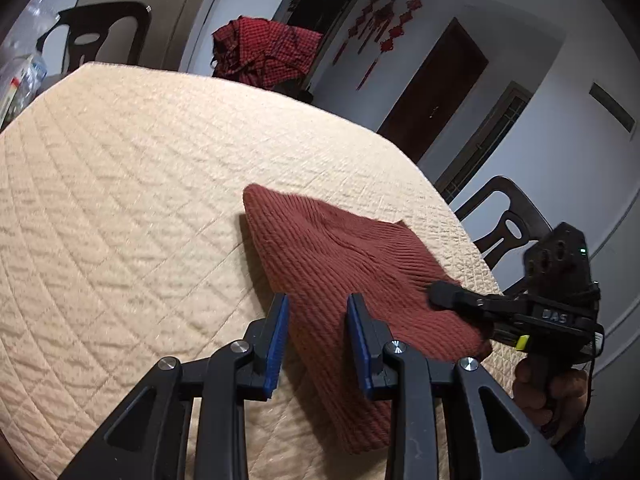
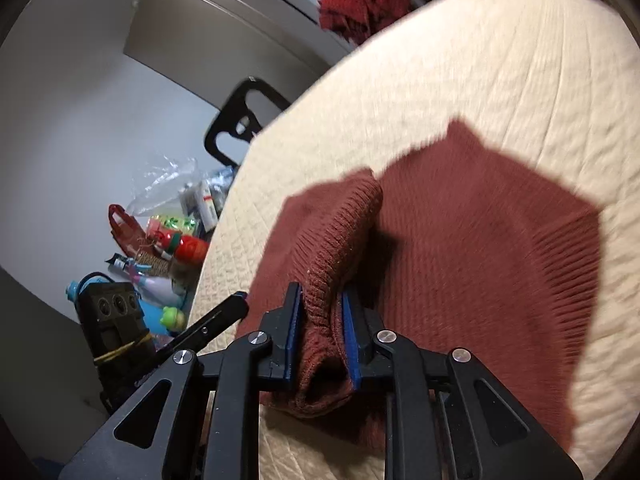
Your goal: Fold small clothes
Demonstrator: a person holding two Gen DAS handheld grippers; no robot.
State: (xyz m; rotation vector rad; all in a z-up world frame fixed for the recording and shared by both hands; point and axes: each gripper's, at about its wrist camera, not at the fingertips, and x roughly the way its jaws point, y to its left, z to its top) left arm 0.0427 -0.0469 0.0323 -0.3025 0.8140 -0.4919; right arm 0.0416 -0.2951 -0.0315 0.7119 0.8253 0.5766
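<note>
Rust-red ribbed knit garment (image 2: 480,248) lies flat on cream quilted tabletop (image 1: 120,200), near its R-hand edge. R gripper (image 2: 320,336) clamped on a bunched ribbed hem, lifted off the cloth. L gripper (image 1: 316,340) jaws part-open over the near edge, nothing pinched. Knit looks soft, light, floppy, prob. stretchy; will sag, so best taken at hem corners w/ both tools. Plenty of bare quilt to the L for folding; table edge and dark chair (image 1: 508,220) close on R.
</note>
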